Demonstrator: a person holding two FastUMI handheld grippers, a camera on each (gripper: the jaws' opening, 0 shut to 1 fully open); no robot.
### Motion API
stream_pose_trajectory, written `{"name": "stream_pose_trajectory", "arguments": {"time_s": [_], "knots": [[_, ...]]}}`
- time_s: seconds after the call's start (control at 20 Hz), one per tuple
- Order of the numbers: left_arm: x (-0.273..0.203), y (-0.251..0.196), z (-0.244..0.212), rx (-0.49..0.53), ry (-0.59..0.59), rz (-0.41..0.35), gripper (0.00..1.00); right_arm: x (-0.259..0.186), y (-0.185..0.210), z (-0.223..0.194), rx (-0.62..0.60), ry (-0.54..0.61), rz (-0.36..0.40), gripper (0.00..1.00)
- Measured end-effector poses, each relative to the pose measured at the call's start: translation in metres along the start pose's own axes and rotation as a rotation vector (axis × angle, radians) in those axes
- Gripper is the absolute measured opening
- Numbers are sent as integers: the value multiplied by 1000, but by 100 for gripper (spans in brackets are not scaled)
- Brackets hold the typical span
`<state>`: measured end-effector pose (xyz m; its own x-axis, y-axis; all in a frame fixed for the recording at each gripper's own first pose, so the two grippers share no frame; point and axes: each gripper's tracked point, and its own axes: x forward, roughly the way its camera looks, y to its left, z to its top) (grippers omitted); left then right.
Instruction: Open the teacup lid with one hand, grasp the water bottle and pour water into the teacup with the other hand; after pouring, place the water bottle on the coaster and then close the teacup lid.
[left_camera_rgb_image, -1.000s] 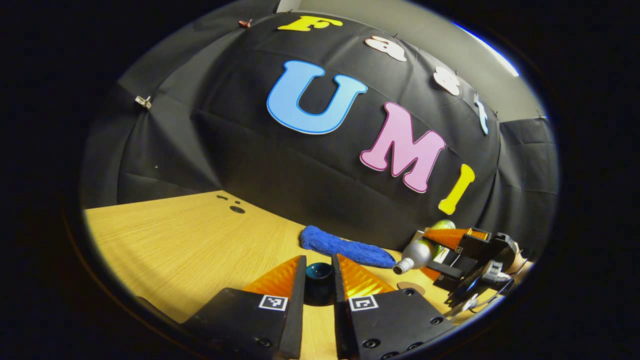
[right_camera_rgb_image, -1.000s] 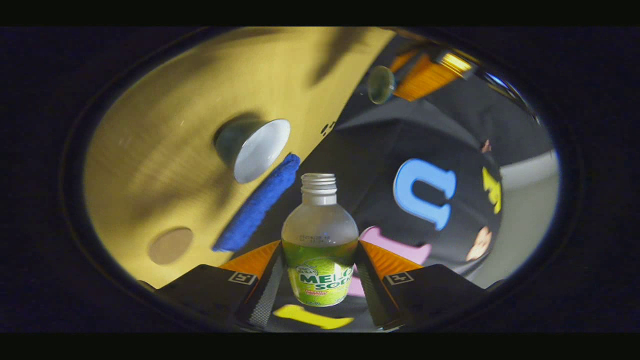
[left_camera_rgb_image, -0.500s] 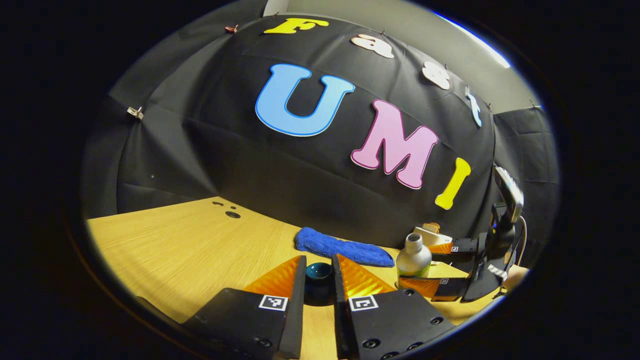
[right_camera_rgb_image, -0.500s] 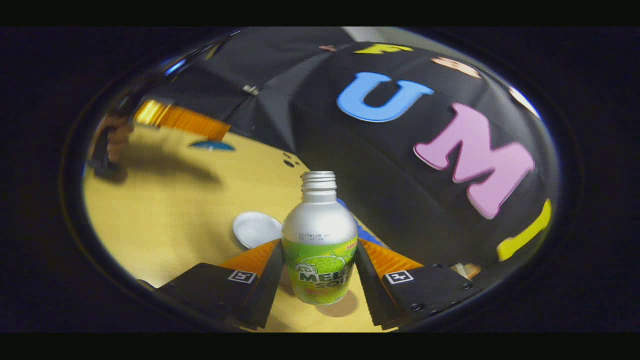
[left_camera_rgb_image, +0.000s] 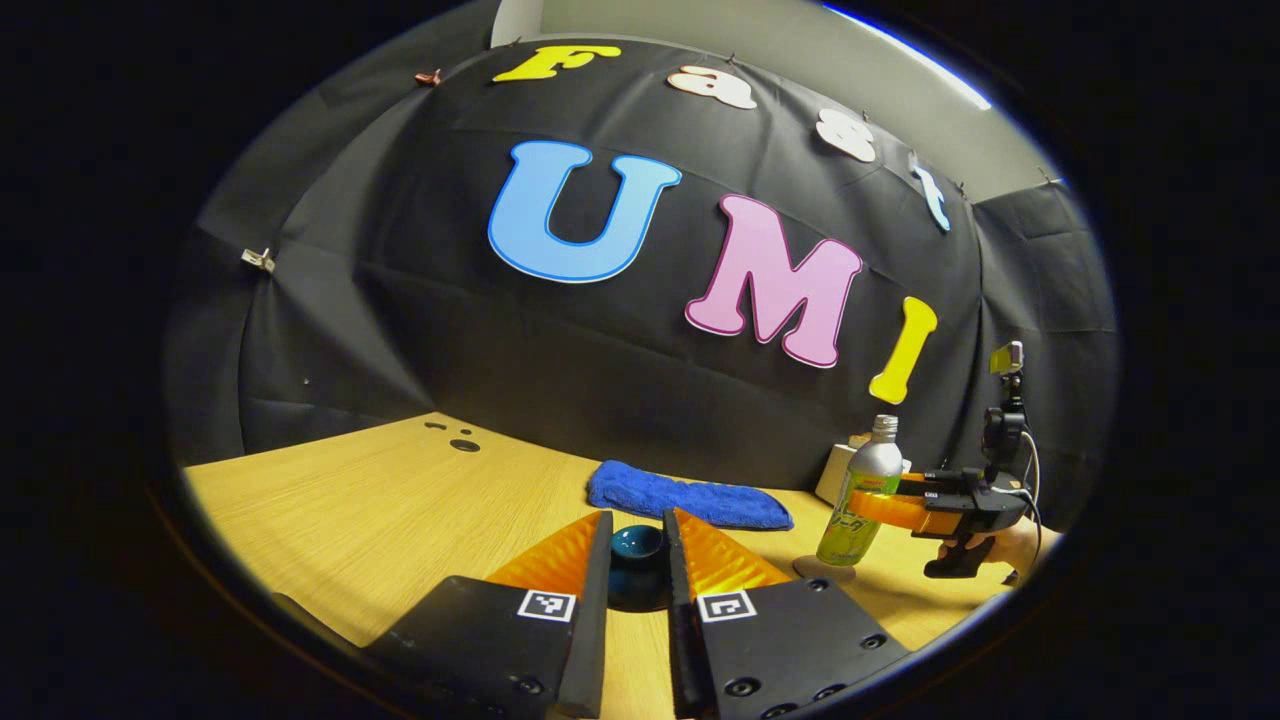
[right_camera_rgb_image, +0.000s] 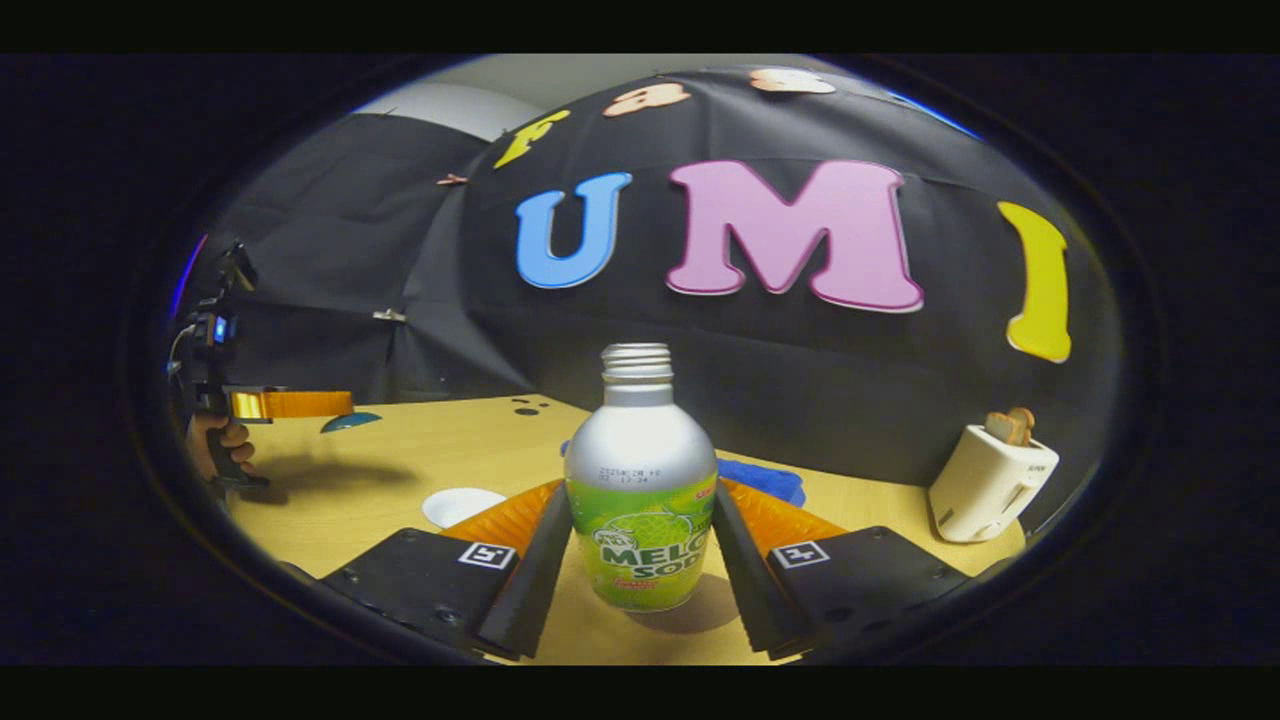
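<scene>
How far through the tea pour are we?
Lid is off: the left gripper holds the teacup lid up, and the teacup stands open. Whether water has gone in cannot be told. In hand: the water bottle stands upright on the coaster, the right gripper clamped on it. Left: release the bottle, then close the teacup.

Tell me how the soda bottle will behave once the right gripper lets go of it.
The bottle stands upright on the coaster between the right gripper fingers. Tall with a narrow neck, it may tip if nudged. Its smooth metal shoulder looks slippery. With no cap, any tip would likely spill.
</scene>
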<state>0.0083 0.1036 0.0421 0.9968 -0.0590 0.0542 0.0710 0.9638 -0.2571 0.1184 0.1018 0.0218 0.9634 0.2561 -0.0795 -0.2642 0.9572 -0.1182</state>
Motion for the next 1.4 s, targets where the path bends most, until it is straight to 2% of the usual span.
{"name": "stream_pose_trajectory", "arguments": {"time_s": [0.3,0.45,0.5,0.65,0.7,0.8,0.85,0.9,0.95,1.0,1.05,1.4], "knots": [[6,-14,-7,74,16,18,30,13,-12,-26,108,3,3,77],[7,-22,-7,43,1,0,33,13,-16,-29,124,-11,0,77],[7,-25,-7,33,1,-8,30,12,-17,-29,134,-16,0,77],[9,-27,-10,36,5,-15,33,8,-20,-29,154,-8,-2,78],[10,-28,-9,39,3,-16,30,7,-19,-30,158,-4,-1,78],[10,-35,-10,27,1,-33,33,5,-20,-39,159,46,-14,81],[11,-39,-10,15,-1,-44,33,1,-19,-46,150,81,-21,82],[14,-44,-12,3,1,-56,30,-3,-19,-45,146,93,-25,93],[17,-50,-15,-3,10,-73,30,-6,-17,-41,150,94,-26,99],[20,-55,-18,0,22,-85,30,-9,-16,-41,161,96,-29,93],[24,-59,-20,9,31,-95,30,-17,-18,-40,177,95,-33,98],[56,-77,-48,124,111,-111,30,-95,-37,-43,194,55,-115,99]]}}
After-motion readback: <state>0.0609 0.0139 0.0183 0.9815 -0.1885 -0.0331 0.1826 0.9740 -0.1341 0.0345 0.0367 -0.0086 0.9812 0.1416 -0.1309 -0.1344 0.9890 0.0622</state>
